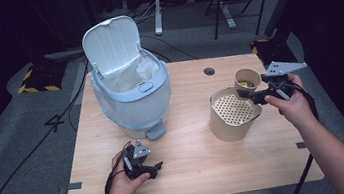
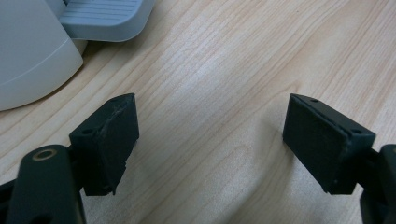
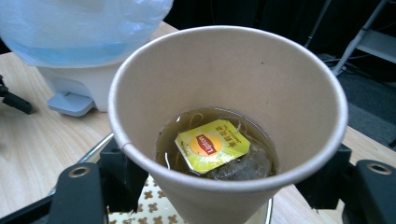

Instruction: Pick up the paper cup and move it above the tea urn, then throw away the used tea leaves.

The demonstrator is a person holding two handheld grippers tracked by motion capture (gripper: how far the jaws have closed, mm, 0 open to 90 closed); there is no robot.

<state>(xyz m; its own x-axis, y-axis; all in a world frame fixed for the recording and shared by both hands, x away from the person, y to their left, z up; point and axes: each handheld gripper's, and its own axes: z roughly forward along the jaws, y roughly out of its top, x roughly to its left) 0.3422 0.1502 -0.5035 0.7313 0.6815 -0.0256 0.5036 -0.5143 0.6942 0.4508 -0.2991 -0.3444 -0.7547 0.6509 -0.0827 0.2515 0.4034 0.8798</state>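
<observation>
My right gripper point(image 1: 251, 92) is shut on a brown paper cup point(image 1: 247, 80), held over a tan bucket with a perforated strainer insert point(image 1: 232, 113). In the right gripper view the paper cup point(image 3: 224, 116) stands between the jaws and holds some tea, a soaked tea bag and its yellow tag point(image 3: 212, 144). My left gripper point(image 1: 155, 169) rests low at the table's near left, in front of the bin, open; in its own view the two pads point(image 2: 114, 140) stand wide apart over bare wood. A pale blue pedal bin point(image 1: 130, 85) with its lid up and a plastic liner stands at the back left.
The wooden table point(image 1: 194, 164) has a cable hole point(image 1: 209, 71) near its far edge. The bin's pedal point(image 1: 156, 131) points toward me, close to the left gripper. Cables run over the grey floor on the left; a desk frame and chair stand behind.
</observation>
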